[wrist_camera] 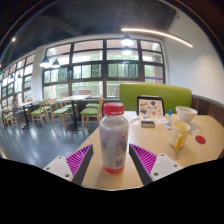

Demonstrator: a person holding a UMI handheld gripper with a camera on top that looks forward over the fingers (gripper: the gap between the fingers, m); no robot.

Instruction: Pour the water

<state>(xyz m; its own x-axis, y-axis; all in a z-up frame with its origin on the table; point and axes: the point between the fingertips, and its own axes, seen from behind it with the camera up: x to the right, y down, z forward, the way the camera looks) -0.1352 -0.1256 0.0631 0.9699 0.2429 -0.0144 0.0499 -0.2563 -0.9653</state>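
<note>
A clear plastic bottle (113, 140) with a red cap and a pale label stands upright on the light wooden table (165, 160). It sits between the two fingers of my gripper (112, 152), whose purple pads (79, 158) flank it low on each side. A narrow gap shows between the bottle and each pad, so the gripper is open around it. A yellow cup (180, 134) stands on the table beyond the fingers, to the right of the bottle.
A white bowl (186, 114) and a small framed sign (150, 106) stand further back on the table, with a red spot (200, 140) on the tabletop. A green sofa (150, 96) lies behind, green chairs (91, 110) and other tables to the left.
</note>
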